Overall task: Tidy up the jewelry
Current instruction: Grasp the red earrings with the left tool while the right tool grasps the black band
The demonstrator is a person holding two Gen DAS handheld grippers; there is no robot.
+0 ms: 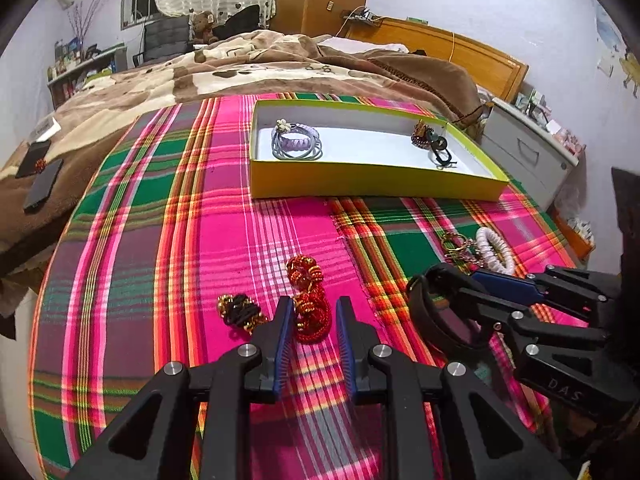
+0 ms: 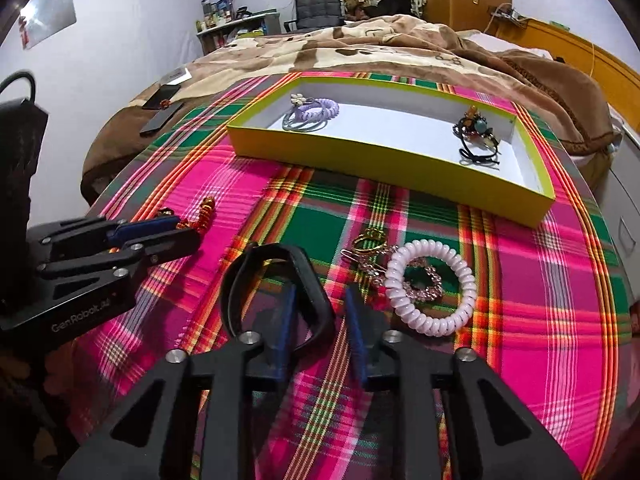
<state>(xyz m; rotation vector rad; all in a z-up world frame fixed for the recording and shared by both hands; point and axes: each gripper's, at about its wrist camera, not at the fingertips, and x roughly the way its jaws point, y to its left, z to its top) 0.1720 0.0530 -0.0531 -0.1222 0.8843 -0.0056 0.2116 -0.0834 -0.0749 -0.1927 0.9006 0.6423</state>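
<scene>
A yellow box (image 1: 372,184) with a white inside lies on the plaid cloth and holds purple and grey hair ties (image 1: 295,141) at its left and dark beaded pieces (image 1: 432,142) at its right. My left gripper (image 1: 313,316) is open, its fingers on either side of a red beaded bracelet (image 1: 310,300). A black and gold hair tie (image 1: 240,312) lies just left of it. My right gripper (image 2: 320,304) is open, with a black band (image 2: 276,280) looped around its left finger. A white spiral hair tie (image 2: 430,288) and gold and pink jewelry (image 2: 370,250) lie to its right.
The plaid cloth (image 1: 160,240) covers a rounded surface beside a bed with a brown blanket (image 1: 240,68). Two dark phones (image 1: 40,176) lie at the far left. A grey cabinet (image 1: 528,152) stands at the right. The box also shows in the right wrist view (image 2: 384,160).
</scene>
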